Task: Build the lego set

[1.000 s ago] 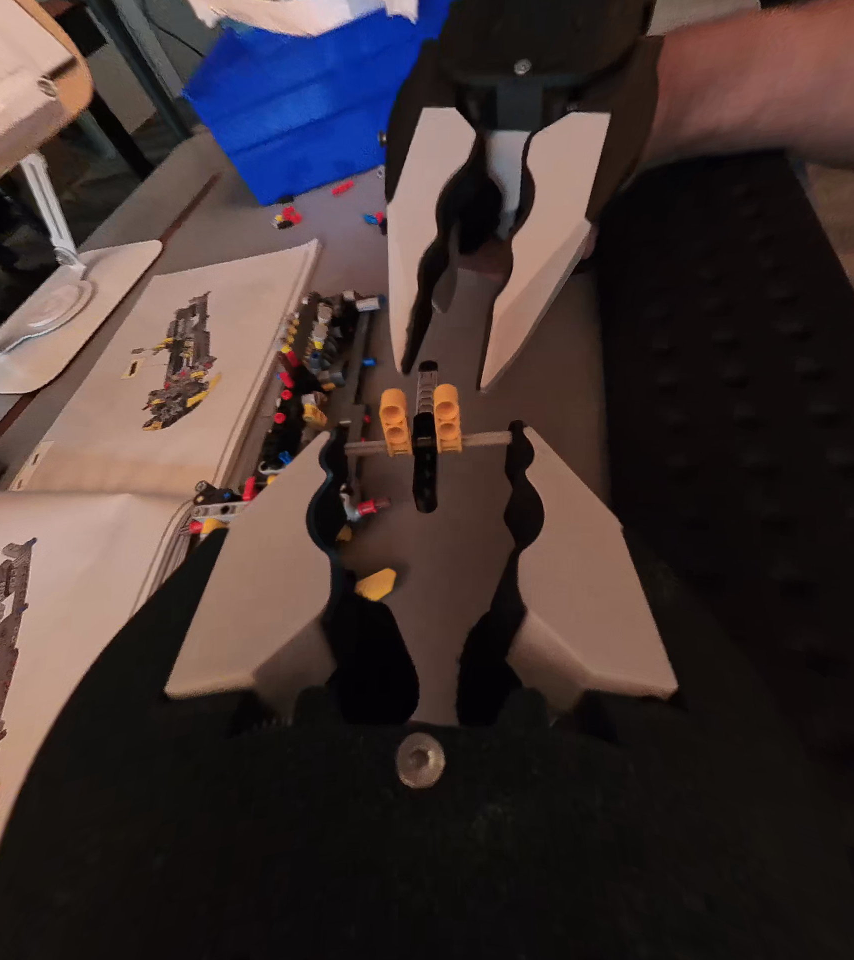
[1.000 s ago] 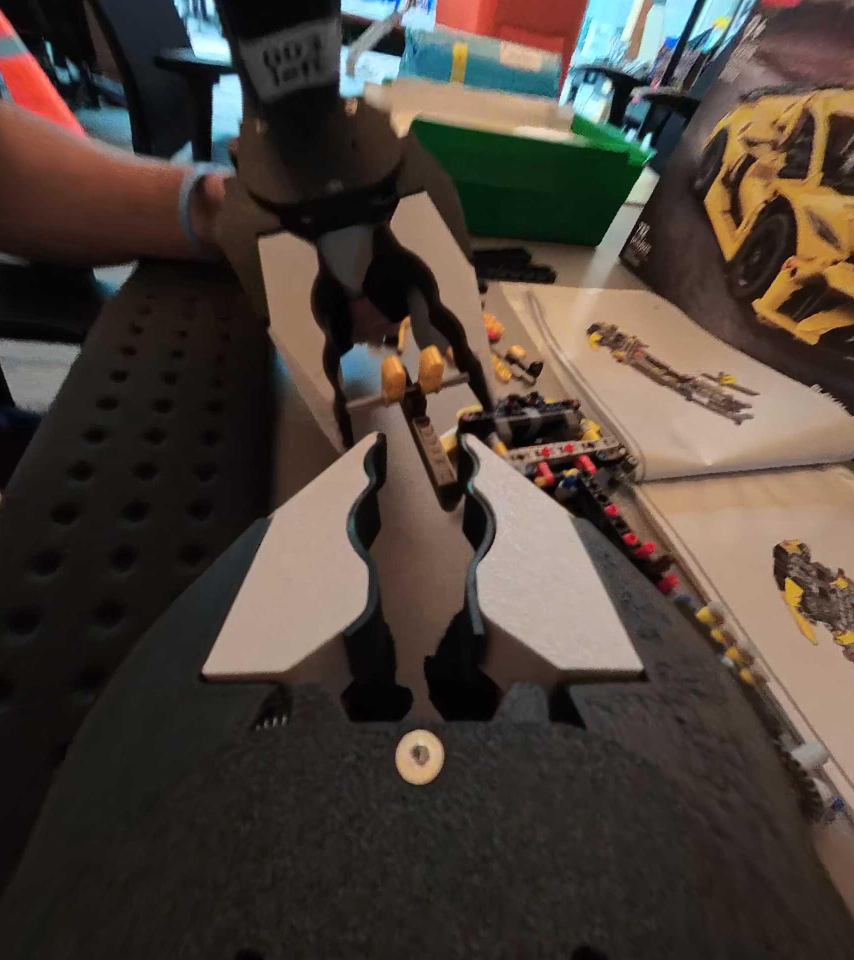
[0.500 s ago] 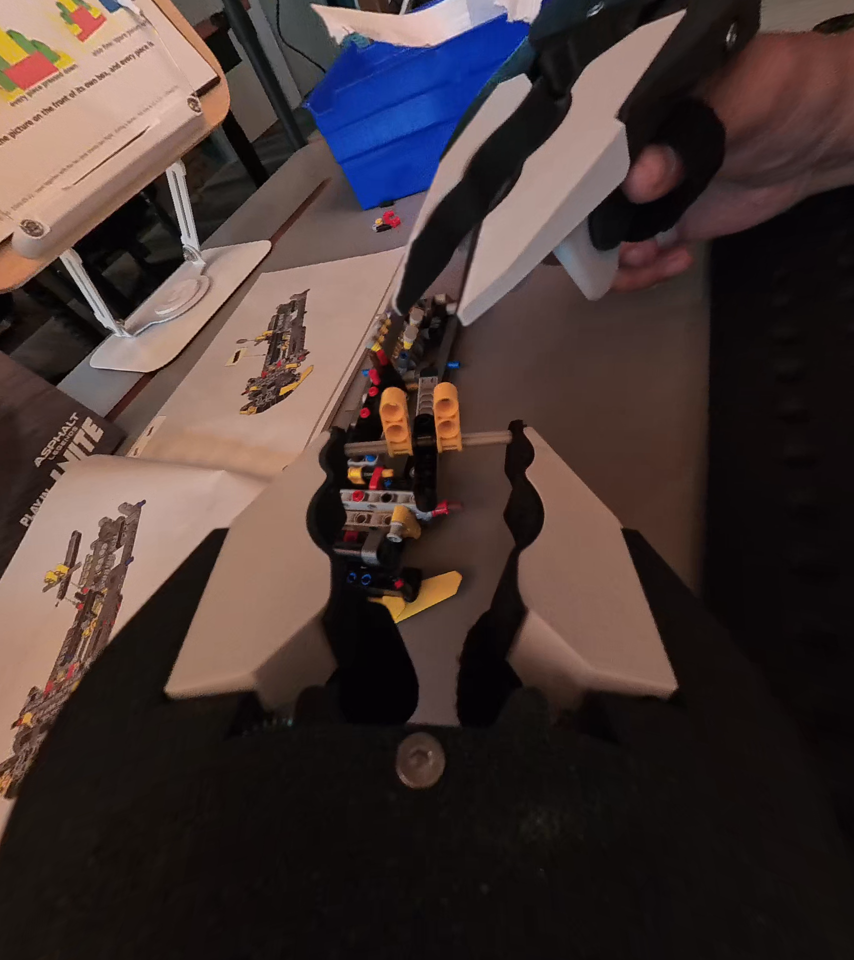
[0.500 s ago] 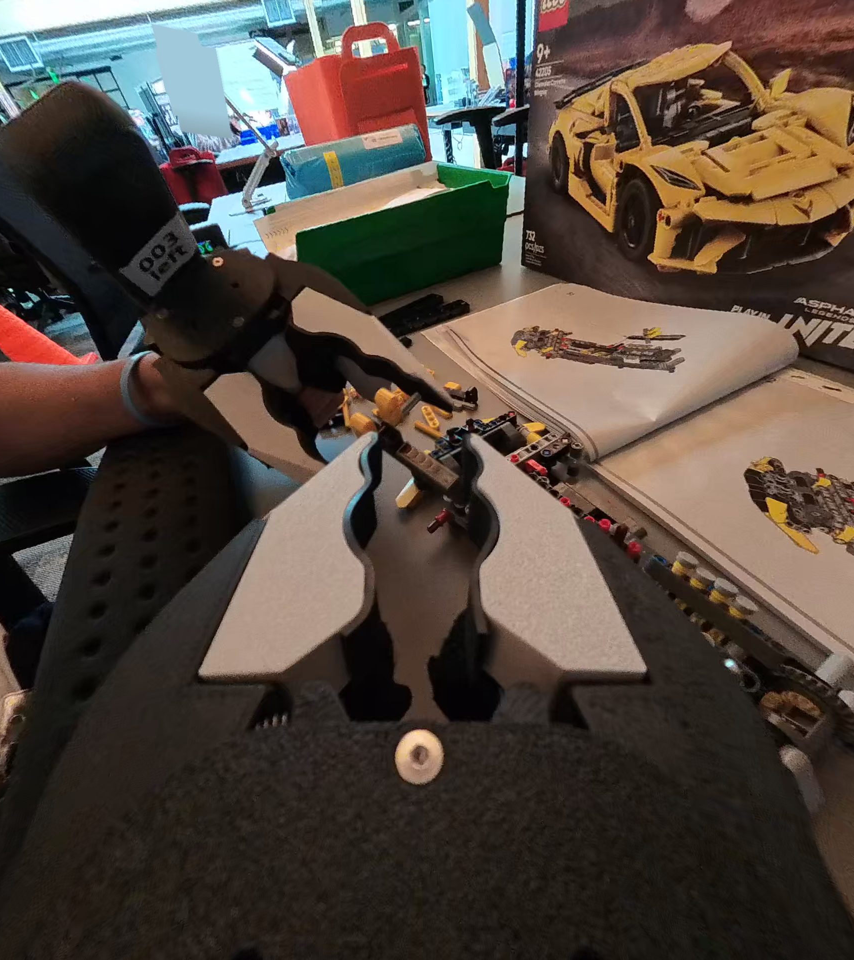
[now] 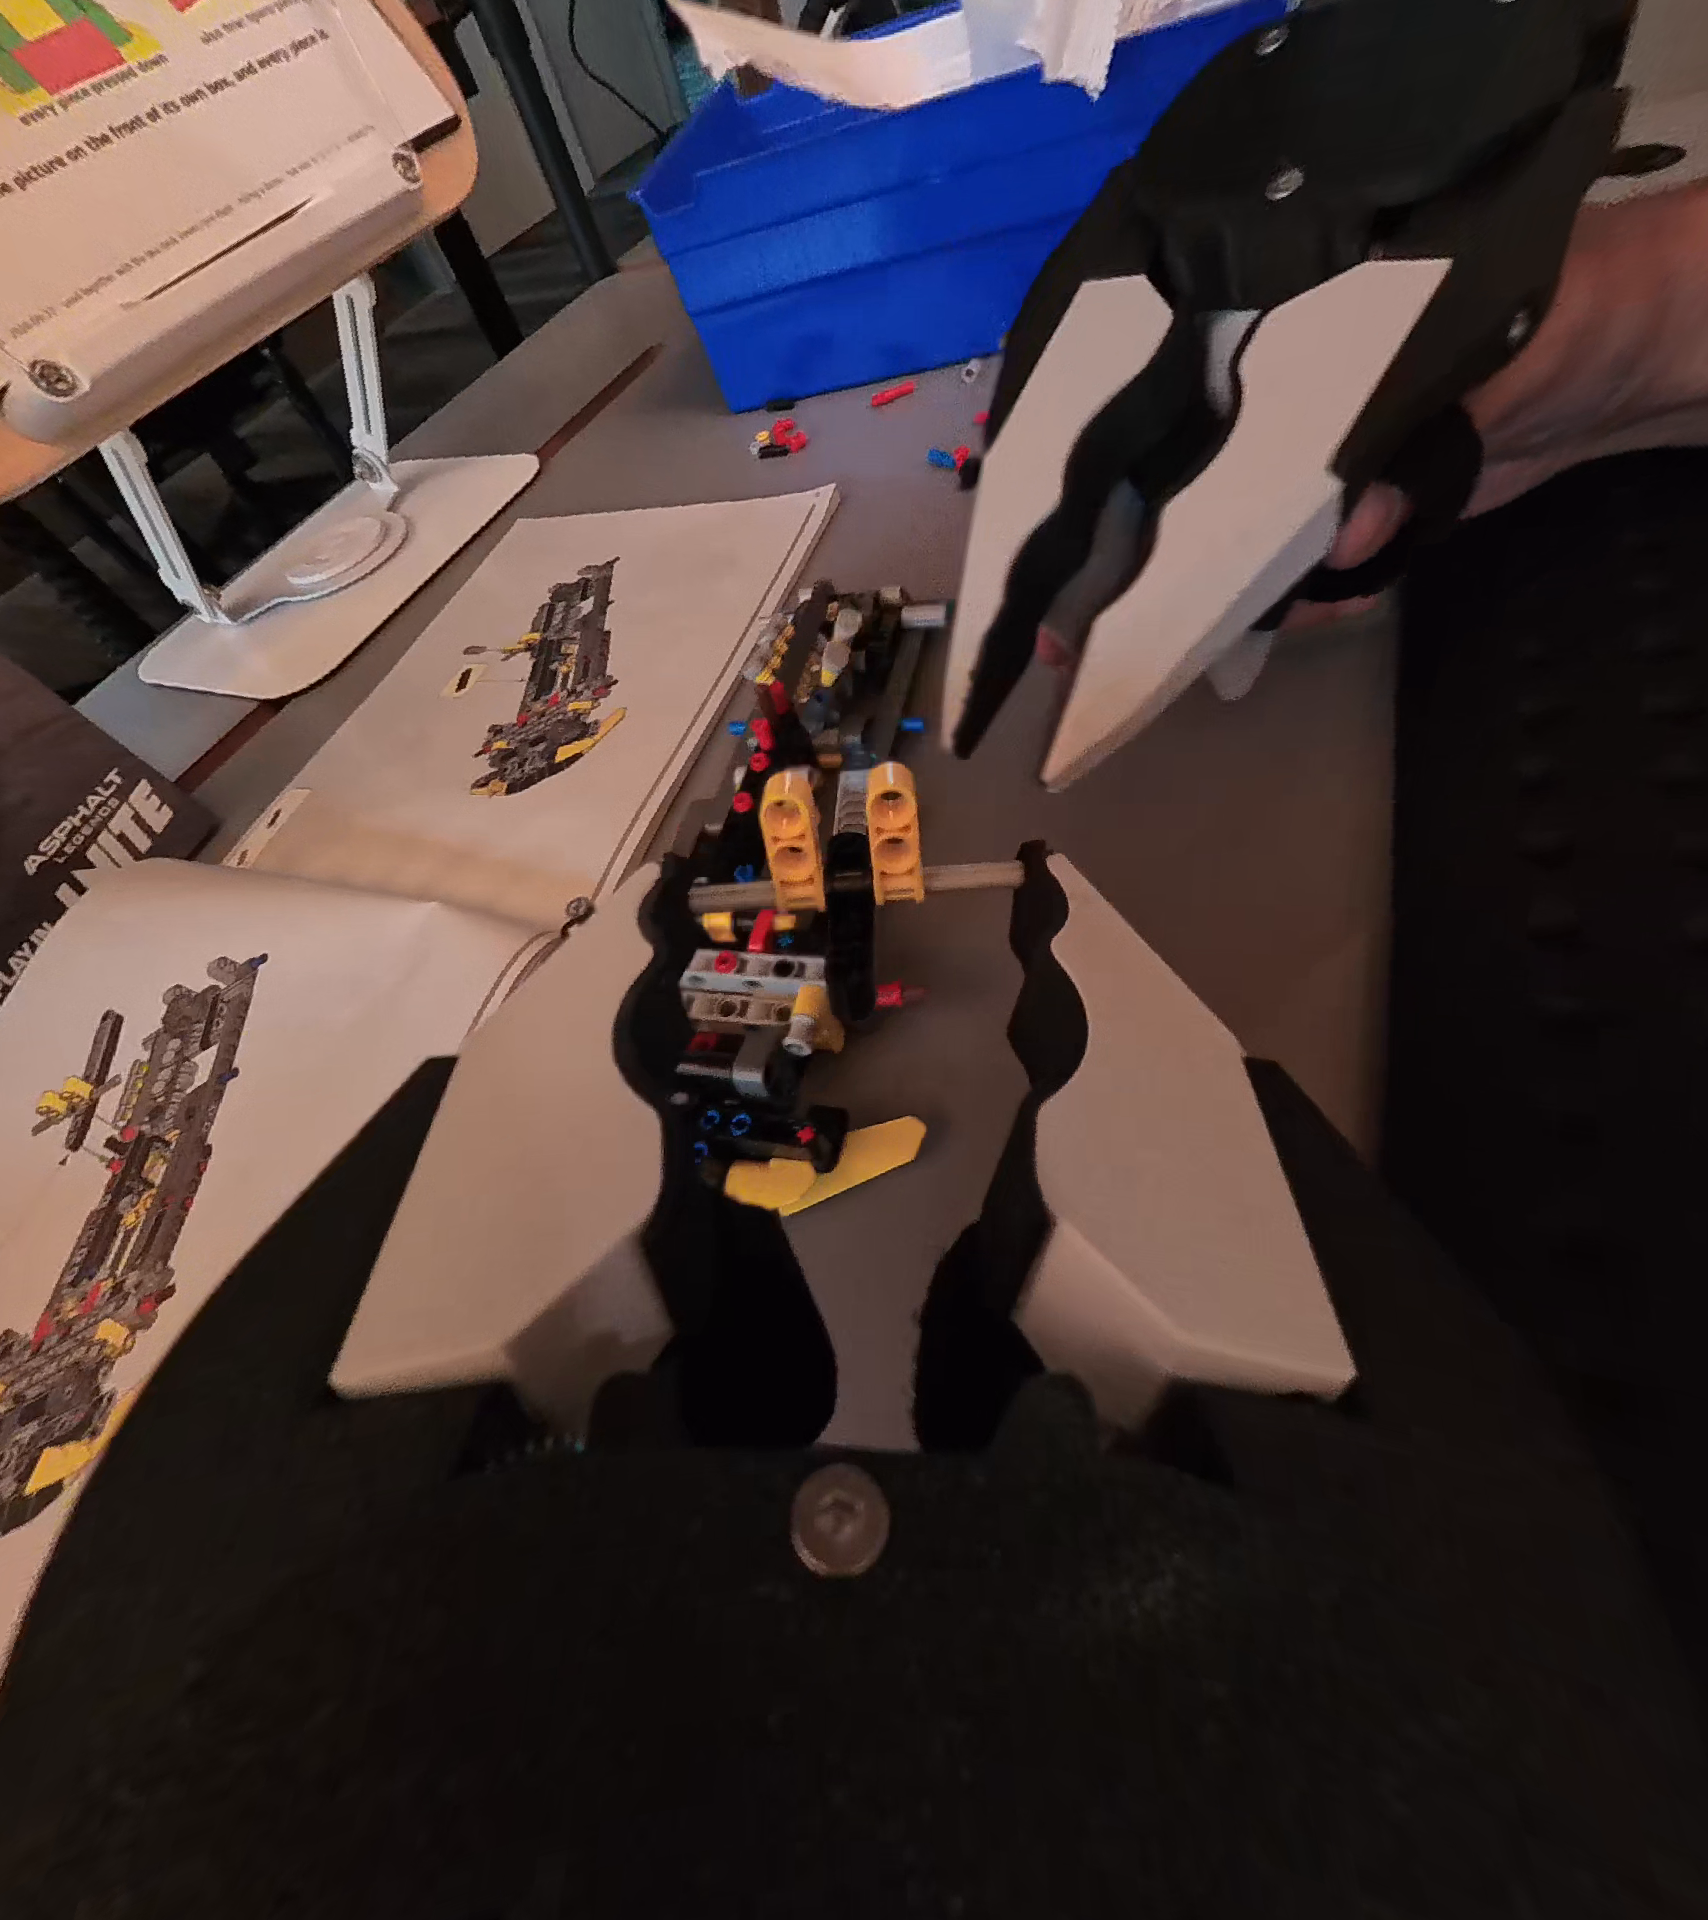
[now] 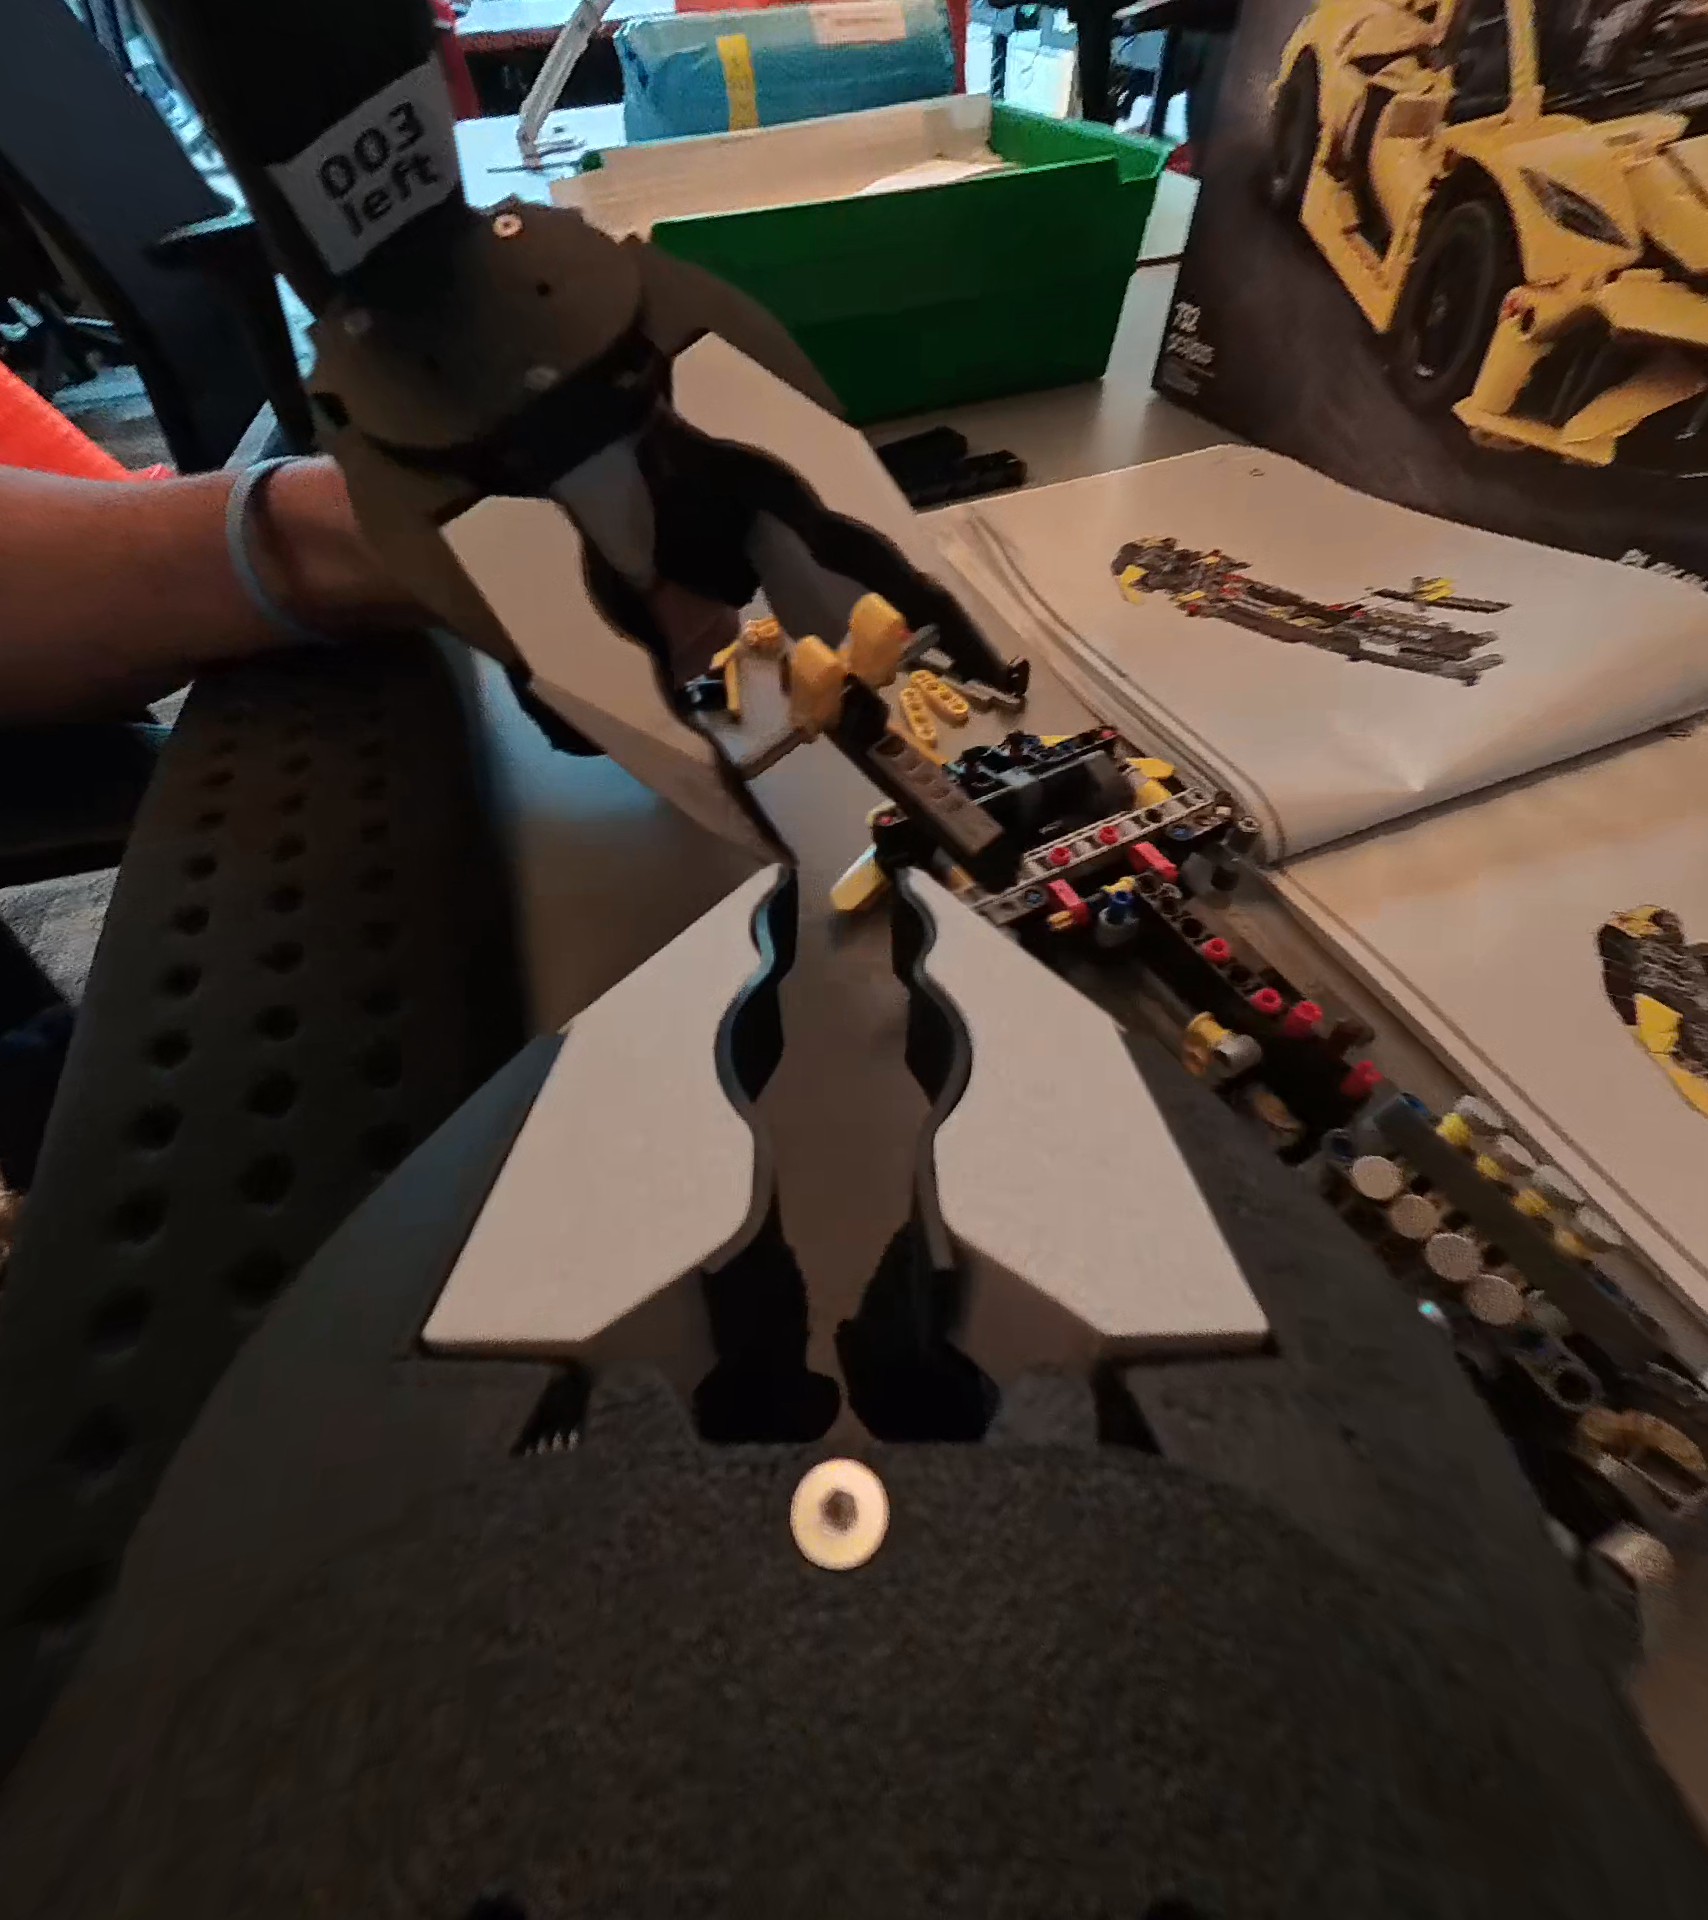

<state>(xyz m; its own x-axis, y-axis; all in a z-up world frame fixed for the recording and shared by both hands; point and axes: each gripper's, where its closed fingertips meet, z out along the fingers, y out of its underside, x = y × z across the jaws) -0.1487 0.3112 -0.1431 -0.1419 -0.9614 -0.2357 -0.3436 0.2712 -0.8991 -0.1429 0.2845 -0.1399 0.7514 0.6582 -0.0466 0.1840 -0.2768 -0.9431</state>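
My left gripper (image 5: 855,883) has its jaws set wide and clamps a grey axle (image 5: 964,878) by its two ends between the fingertips. On that axle sit two yellow connectors (image 5: 793,836) with a black beam (image 5: 850,935) hanging between them. This small piece hangs in the air right over the near end of the long lego chassis (image 5: 777,997), close above it; I cannot tell if they touch. A yellow panel (image 5: 829,1169) sticks out at that end of the chassis, on the bench (image 5: 1234,831).

My right gripper (image 6: 839,883) has its jaws narrow, with a slim gap and nothing between them. In the left wrist view it hangs tips-down (image 5: 1006,764) just past the held piece, apart from it, over bare bench.

The chassis (image 6: 1193,935) runs along the edge of the open instruction booklet (image 6: 1452,883), which lies flat towards the far side. Loose small parts (image 6: 933,707) lie on the bench beyond the left gripper (image 6: 746,831). Further off, a green bin (image 6: 933,270) and the set box (image 6: 1504,260) with a yellow car stand at the far edge. In the left wrist view a blue bin (image 5: 881,239) sits at the far end, a few red and blue bits (image 5: 782,436) in front of it, and a white stand (image 5: 341,582) with a sheet is at the far left corner.
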